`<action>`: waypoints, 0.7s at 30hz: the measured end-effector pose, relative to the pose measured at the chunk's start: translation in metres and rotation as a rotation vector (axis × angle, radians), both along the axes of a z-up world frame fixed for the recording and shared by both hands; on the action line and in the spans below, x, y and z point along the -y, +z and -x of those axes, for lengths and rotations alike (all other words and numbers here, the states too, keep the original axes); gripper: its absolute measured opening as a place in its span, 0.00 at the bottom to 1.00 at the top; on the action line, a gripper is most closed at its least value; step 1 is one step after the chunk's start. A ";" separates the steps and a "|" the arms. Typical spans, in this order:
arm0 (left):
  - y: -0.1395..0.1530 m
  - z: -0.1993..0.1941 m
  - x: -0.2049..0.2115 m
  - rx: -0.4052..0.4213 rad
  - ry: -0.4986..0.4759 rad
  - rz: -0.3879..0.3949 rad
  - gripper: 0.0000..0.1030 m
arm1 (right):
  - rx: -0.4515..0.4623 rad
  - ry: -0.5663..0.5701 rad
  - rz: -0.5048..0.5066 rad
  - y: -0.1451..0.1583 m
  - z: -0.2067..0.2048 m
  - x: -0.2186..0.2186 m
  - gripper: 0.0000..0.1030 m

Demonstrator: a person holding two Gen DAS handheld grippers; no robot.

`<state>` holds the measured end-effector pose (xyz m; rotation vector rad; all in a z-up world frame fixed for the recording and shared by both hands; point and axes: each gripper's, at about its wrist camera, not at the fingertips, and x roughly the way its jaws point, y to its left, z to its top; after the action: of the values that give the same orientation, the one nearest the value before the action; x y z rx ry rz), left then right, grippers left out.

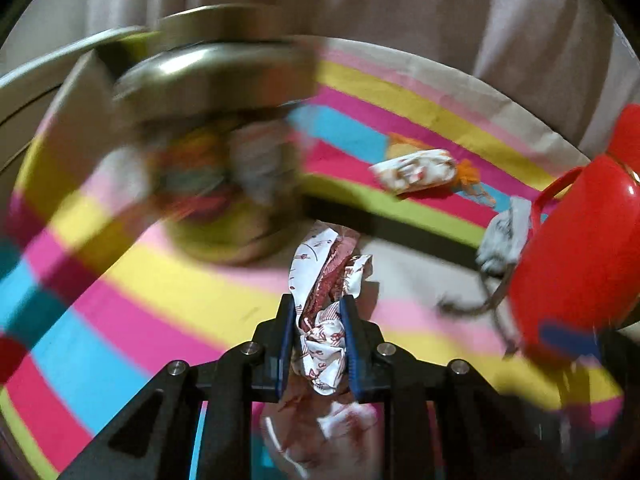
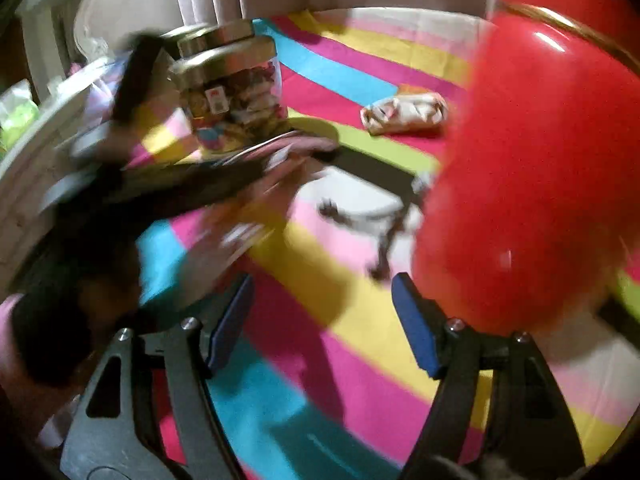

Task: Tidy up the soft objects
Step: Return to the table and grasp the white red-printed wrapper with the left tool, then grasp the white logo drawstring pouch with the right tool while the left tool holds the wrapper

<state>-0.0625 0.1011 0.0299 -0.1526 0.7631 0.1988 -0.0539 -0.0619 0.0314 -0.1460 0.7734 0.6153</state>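
Note:
My left gripper [image 1: 318, 316] is shut on a crumpled white-and-red printed cloth [image 1: 322, 344], held above the striped surface. A second rolled printed cloth [image 1: 416, 170] lies farther back on the stripes; it also shows in the right wrist view [image 2: 404, 114]. A grey cloth [image 1: 502, 240] hangs at the red bucket [image 1: 576, 240]. My right gripper [image 2: 322, 312] is open and empty, right beside the red bucket [image 2: 532, 168]. The left gripper's arm [image 2: 180, 188] shows blurred at the left of the right wrist view.
A clear jar with a metal lid [image 2: 232, 84], filled with colourful items, stands at the back left on the striped cover [image 2: 320, 360]; it appears blurred in the left wrist view [image 1: 216, 152]. Curtains hang behind. A white surface edge [image 2: 24, 160] lies at the left.

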 end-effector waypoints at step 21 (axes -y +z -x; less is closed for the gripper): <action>-0.017 0.011 -0.043 0.011 0.027 0.265 0.27 | -0.088 -0.547 0.005 -0.008 -0.143 0.035 0.72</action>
<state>-0.0739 0.1439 0.0124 -0.4146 0.7745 0.1213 0.0896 -0.0969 0.0237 0.0900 0.8553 0.1006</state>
